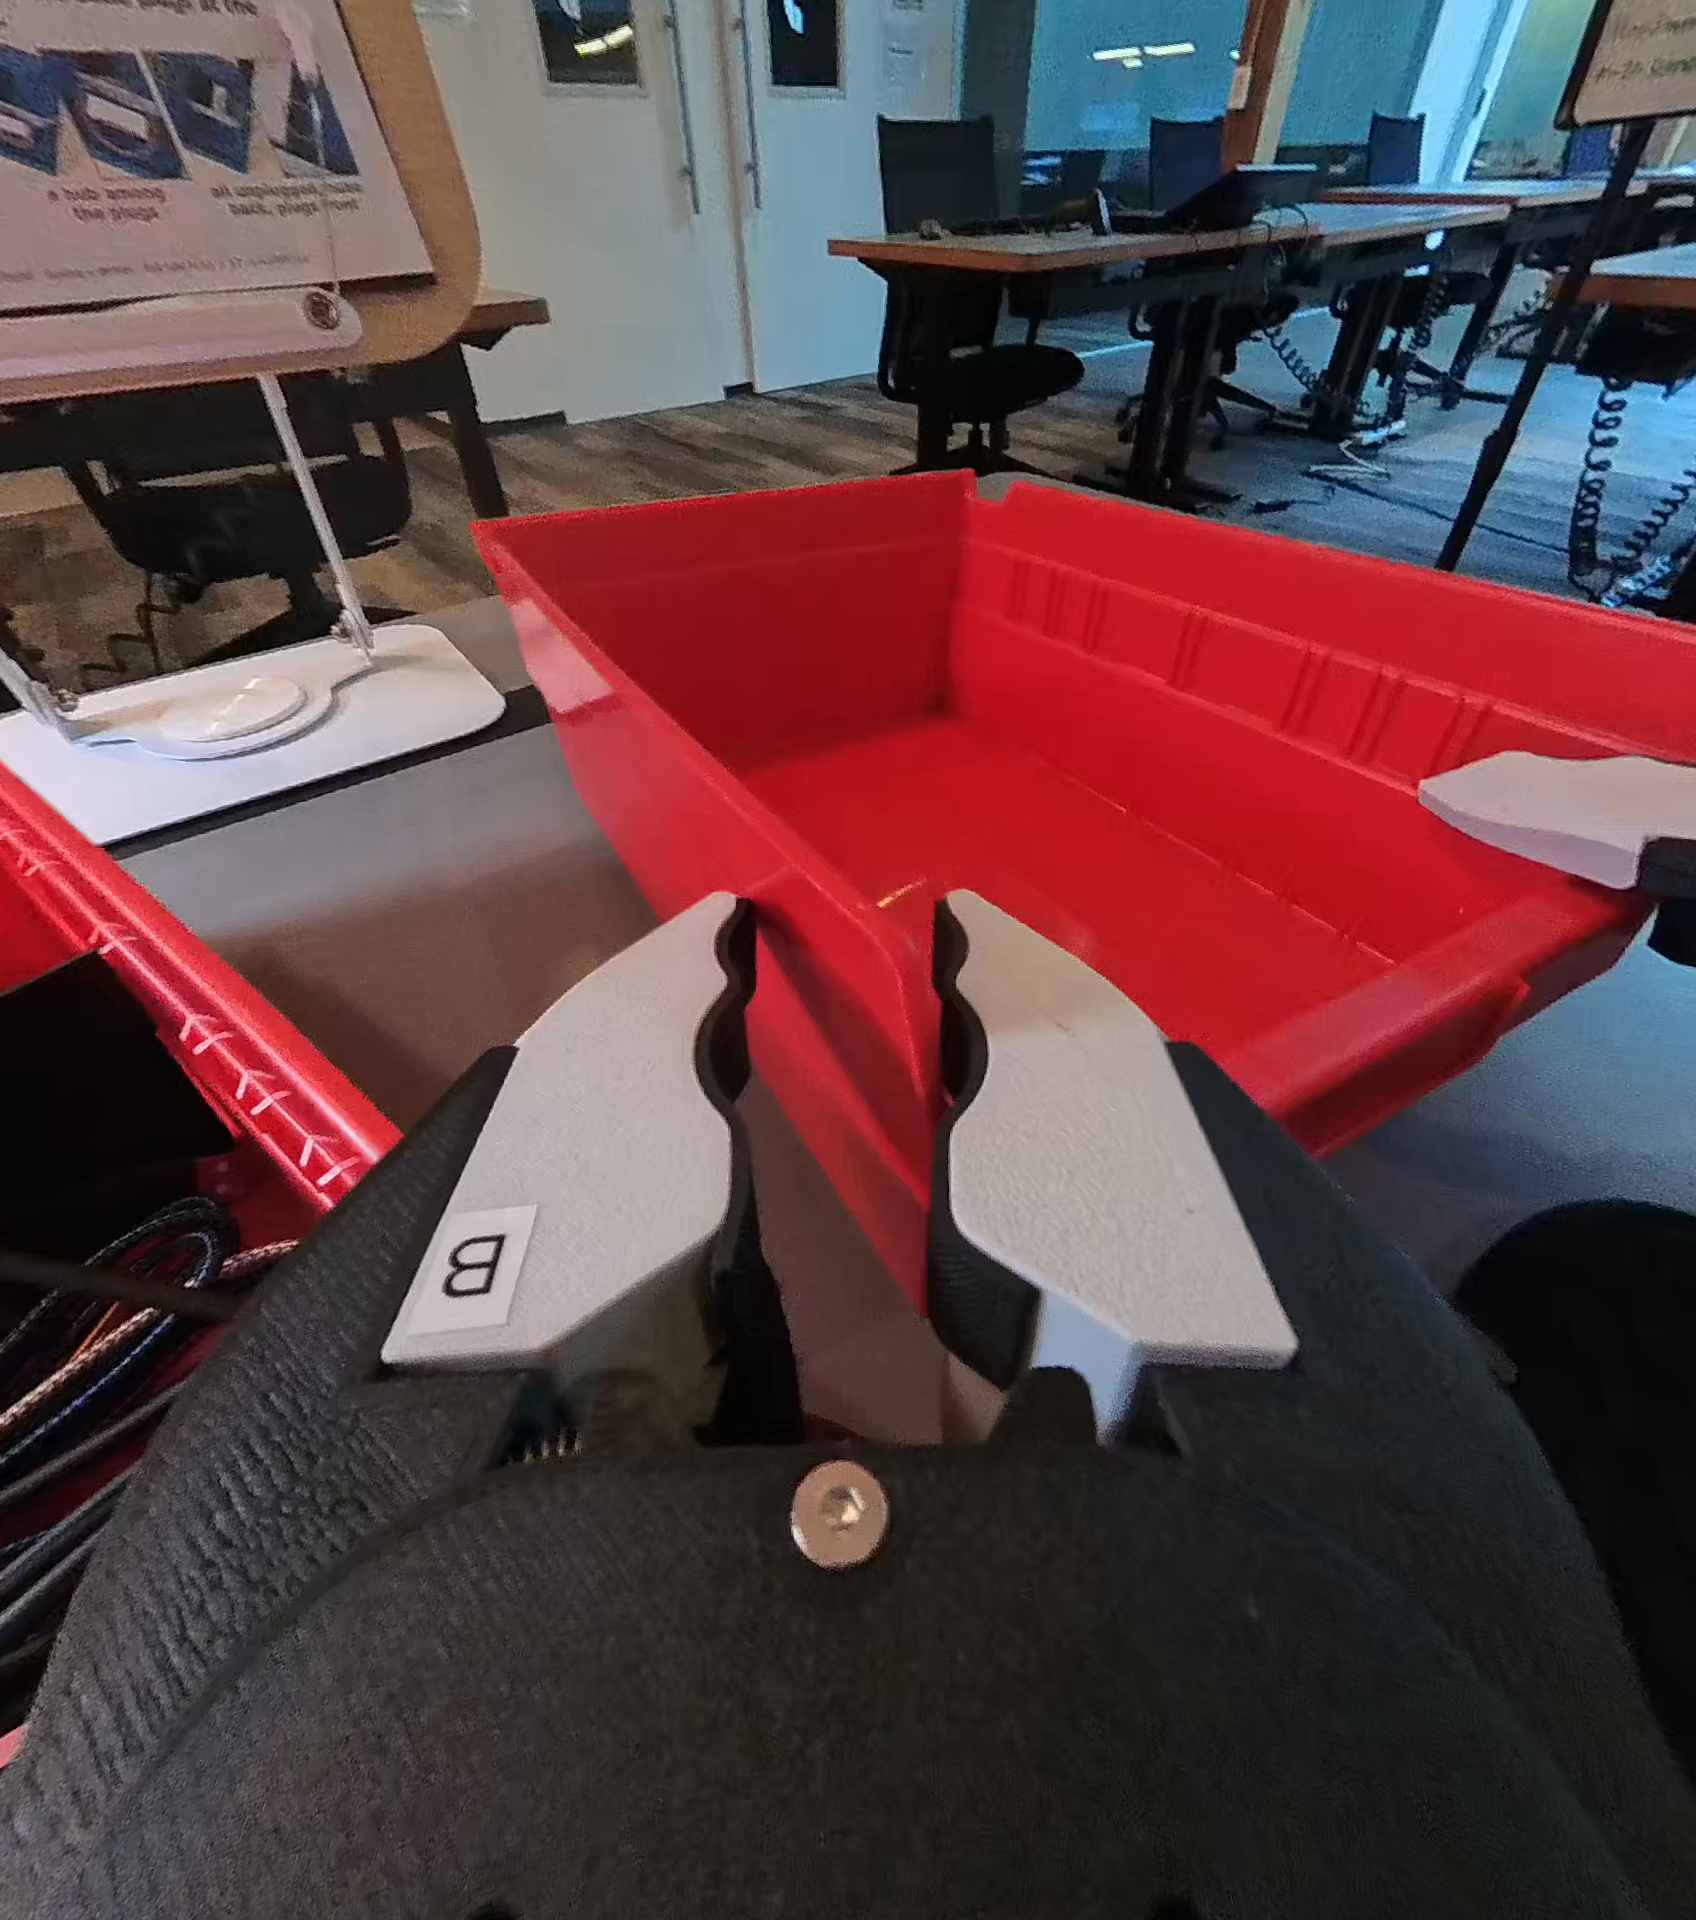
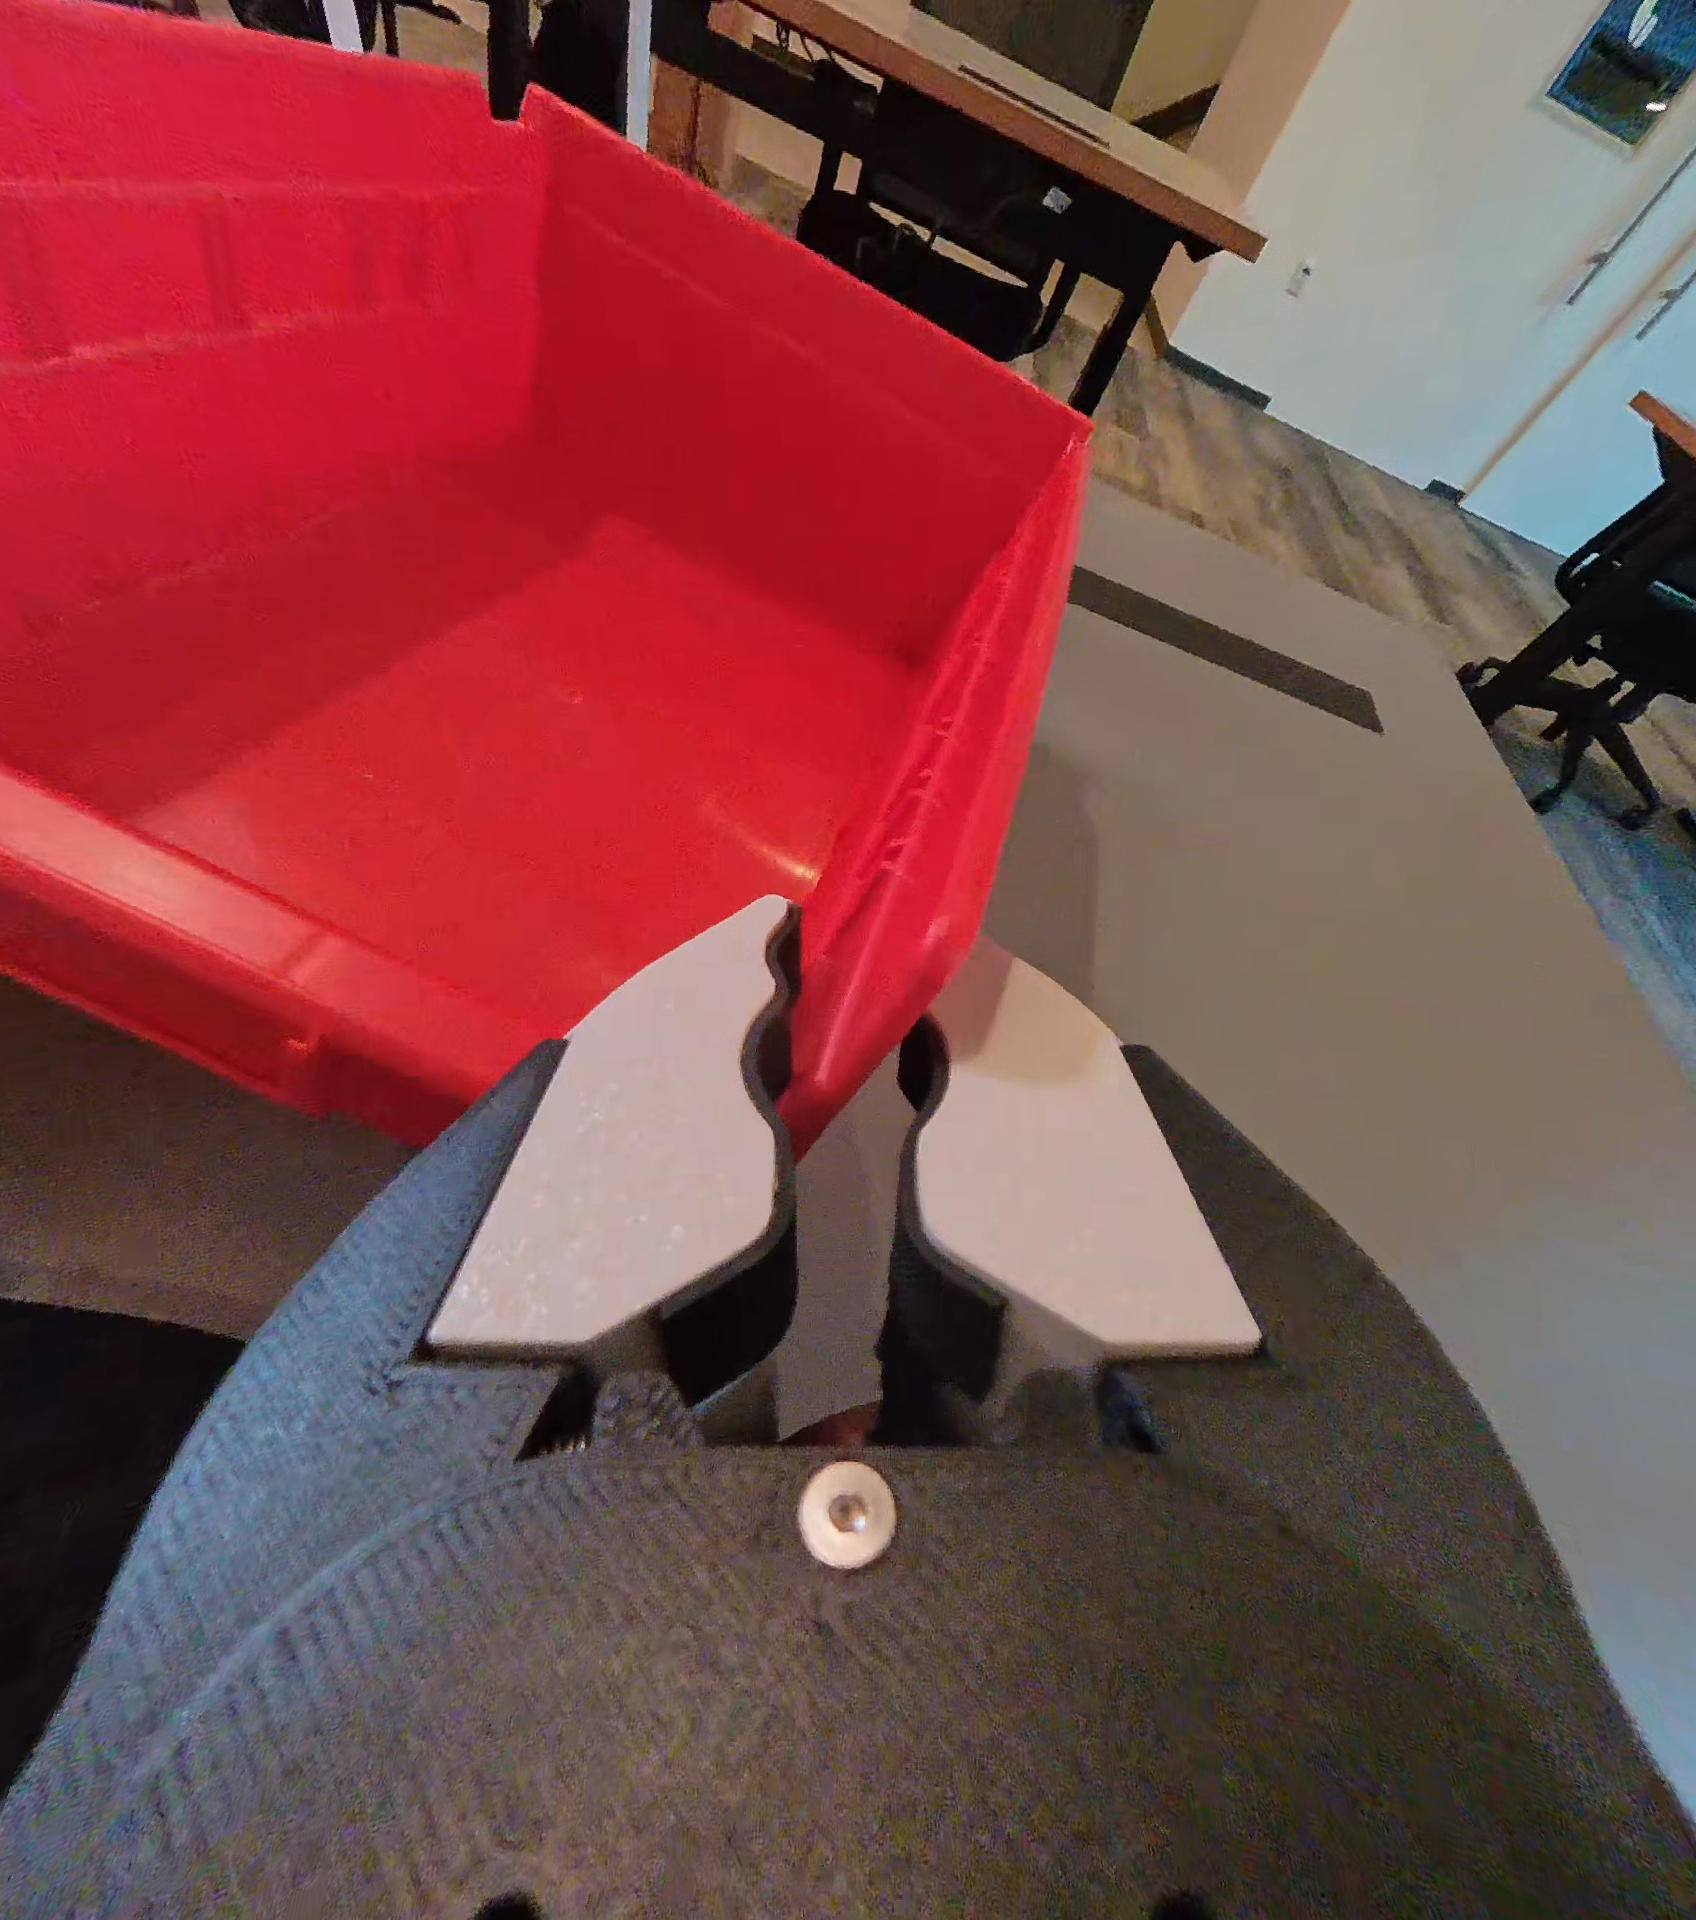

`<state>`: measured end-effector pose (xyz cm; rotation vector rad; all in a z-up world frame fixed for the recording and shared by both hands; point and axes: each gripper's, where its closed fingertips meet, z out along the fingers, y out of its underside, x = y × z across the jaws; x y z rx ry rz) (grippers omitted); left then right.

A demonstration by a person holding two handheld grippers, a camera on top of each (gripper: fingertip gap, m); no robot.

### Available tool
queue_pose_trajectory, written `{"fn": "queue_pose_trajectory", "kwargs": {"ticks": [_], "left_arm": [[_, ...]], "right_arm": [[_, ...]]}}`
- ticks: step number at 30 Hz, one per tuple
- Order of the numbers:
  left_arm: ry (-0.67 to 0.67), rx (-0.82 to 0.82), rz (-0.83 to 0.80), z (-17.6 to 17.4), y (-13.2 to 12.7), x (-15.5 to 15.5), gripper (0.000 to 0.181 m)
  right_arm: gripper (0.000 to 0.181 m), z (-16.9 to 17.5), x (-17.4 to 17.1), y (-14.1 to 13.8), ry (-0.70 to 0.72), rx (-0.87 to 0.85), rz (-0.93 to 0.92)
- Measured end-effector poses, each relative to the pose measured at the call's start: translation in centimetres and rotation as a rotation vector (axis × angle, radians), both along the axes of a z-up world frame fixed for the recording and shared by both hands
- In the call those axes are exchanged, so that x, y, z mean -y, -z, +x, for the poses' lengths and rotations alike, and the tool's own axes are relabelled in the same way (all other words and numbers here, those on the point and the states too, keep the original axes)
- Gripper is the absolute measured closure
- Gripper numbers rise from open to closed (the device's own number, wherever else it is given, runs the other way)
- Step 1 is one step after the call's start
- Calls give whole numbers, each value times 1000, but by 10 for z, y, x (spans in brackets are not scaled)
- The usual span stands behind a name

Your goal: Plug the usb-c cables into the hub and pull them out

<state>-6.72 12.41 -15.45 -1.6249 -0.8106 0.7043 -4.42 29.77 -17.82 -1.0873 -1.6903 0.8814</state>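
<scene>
Gripping the empty red bin (image 1: 1083,727) w/ both: my left hand-held gripper (image 1: 839,940) pinches its near-left wall, my right hand-held gripper (image 2: 849,971) pinches the opposite wall near its near corner. Bin's long axis runs away from me. Cables (image 1: 23,1382) sit in second bin (image 1: 137,935) at bench's left edge, nearer my left; hub not visible.

The left gripper (image 1: 842,997) has two pale grey fingers with wavy black pads, set in a rough black printed body with one silver screw (image 1: 840,1513); a white sticker (image 1: 472,1270) marks its left finger. The right gripper (image 2: 854,1023) looks alike, without a sticker.
</scene>
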Motion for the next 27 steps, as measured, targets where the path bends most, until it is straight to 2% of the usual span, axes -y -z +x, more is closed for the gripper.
{"fn": "queue_pose_trajectory", "kwargs": {"ticks": [2, 5, 6, 8, 10, 12, 14, 15, 16, 17, 18, 20, 22, 24, 26, 27], "left_arm": [[22, -3, -7, 3, -2, -2, 138], [35, -126, 35, 17, -30, 5, 124], [47, -169, 55, 25, -40, 9, 121], [80, -240, 69, 45, -54, 20, 119], [95, -279, 36, 61, -58, 39, 118], [119, -270, -42, 72, -53, 61, 116], [151, -202, -150, 79, -38, 83, 114], [150, -168, -201, 79, -30, 95, 113], [169, -135, -261, 79, -21, 103, 114], [191, -88, -327, 78, -8, 110, 114], [206, -35, -405, 75, 6, 117, 113], [202, 32, -572, 62, 33, 133, 113], [162, 45, -709, 46, 51, 148, 113], [144, 75, -812, 37, 65, 159, 114], [135, 65, -877, 32, 70, 165, 118], [145, 63, -895, 32, 70, 166, 120]], "right_arm": [[161, 0, -3, -8, 1, -41, -56], [139, 6, -10, -39, -22, -194, -218], [128, 10, -11, -51, -53, -261, -287], [91, 22, -10, -82, -155, -453, -433], [71, 41, -7, -112, -260, -636, -562], [67, 54, 10, -123, -383, -635, -626], [67, 69, 46, -124, -577, -535, -607], [69, 75, 65, -118, -654, -464, -550], [83, 78, 83, -106, -707, -374, -450], [108, 79, 97, -89, -727, -278, -318], [116, 77, 106, -72, -720, -191, -198], [116, 73, 122, -32, -709, 25, -15], [109, 62, 121, 5, -621, 175, 194], [111, 51, 120, 28, -561, 218, 369], [113, 42, 120, 47, -525, 254, 455], [122, 37, 116, 51, -486, 255, 501]]}}
